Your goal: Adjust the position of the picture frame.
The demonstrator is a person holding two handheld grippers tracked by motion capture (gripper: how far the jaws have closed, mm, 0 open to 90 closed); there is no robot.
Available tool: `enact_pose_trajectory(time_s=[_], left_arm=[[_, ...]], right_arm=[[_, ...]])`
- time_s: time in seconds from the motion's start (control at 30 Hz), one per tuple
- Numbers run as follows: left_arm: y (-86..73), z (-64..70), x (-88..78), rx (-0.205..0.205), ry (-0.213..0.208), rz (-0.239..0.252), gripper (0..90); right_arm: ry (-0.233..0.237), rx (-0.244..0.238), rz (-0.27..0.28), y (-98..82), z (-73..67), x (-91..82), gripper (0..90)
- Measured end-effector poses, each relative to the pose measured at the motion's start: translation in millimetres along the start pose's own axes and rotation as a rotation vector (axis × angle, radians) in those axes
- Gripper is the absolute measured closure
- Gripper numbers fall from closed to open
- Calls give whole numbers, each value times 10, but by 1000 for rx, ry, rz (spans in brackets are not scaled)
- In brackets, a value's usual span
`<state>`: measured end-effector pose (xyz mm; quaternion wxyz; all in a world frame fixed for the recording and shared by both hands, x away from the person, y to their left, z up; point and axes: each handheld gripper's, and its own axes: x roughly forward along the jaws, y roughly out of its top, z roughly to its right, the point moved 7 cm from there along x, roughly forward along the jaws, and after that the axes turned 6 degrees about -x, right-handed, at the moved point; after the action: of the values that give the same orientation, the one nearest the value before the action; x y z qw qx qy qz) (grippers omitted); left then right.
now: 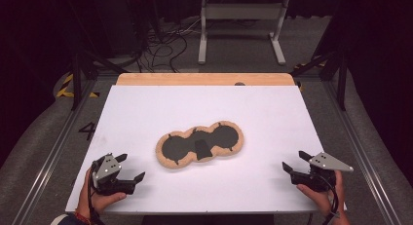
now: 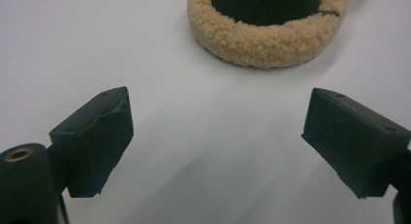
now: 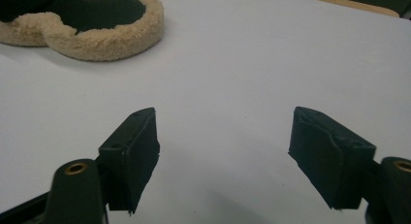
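- Nearest the person, the left gripper (image 1: 130, 167) is held low over the near-left part of the white board (image 1: 146, 108), short of the fleece piece and to its left; its jaws are spread wide and nothing is seen between them.
- The right gripper (image 1: 297, 161) is held over the near-right part of the board, likewise short of the fleece piece but to its right; its jaws are also apart and empty.
- In the left gripper view, bare board is seen between the pads (image 2: 94, 141), with a rounded fleece rim ahead and slightly to the right of the jaw line.
- In the right gripper view, the fleece piece (image 3: 92, 27) is seen ahead and well to the left, with a wide stretch of board between.
- The fleece piece (image 1: 199, 144), tan-edged with dark inner panels, lies flat near the middle of the board, touched by neither gripper.
- Its long axis runs across the board from left to right, the left end being a little nearer the person than the right end.
- The left gripper is judged the nearer of the two, the left lobe lying just ahead of it; a forward reach, slightly rightward, would be called for, whereas the right gripper would have to be carried farther leftward.
- Beyond the fleece piece, a wooden edge (image 1: 204, 79) is seen along the far side of the board.
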<state>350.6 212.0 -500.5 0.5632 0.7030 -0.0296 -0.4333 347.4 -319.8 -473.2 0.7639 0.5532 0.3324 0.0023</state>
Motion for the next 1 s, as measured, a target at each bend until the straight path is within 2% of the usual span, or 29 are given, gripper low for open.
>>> enact_pose_trajectory(time_s=[0.33, 0.47, 0.57, 0.63, 0.7, 0.73, 0.8, 0.83, 0.9, 1.0], left_arm=[[-35, 14, -36, -10, 7, -6, 219], [-6, 7, -18, -20, 13, -13, 330], [27, 39, 69, 11, -2, -49, 438], [46, 20, 119, 30, 17, -75, 536], [57, 3, 149, 23, 20, -83, 613], [69, -11, 178, 13, 13, -84, 613], [103, -31, 263, -2, -5, -104, 715], [103, -31, 263, -2, -5, -104, 740], [143, -29, 326, -1, -14, -116, 772], [202, -4, 414, 0, -29, -127, 813]], right_arm=[[16, 11, -3, 90, 8, 98, 371], [31, 27, -4, 177, -1, 191, 420], [51, 8, -20, 265, -50, 312, 505], [59, 5, -33, 307, -56, 392, 549], [69, 13, -38, 328, -55, 437, 568], [81, 22, -42, 351, -54, 483, 599], [102, 31, -52, 434, -53, 638, 675], [102, 31, -52, 434, -53, 638, 675], [116, 27, -55, 509, -76, 756, 746], [130, 14, -74, 595, -140, 902, 805]])
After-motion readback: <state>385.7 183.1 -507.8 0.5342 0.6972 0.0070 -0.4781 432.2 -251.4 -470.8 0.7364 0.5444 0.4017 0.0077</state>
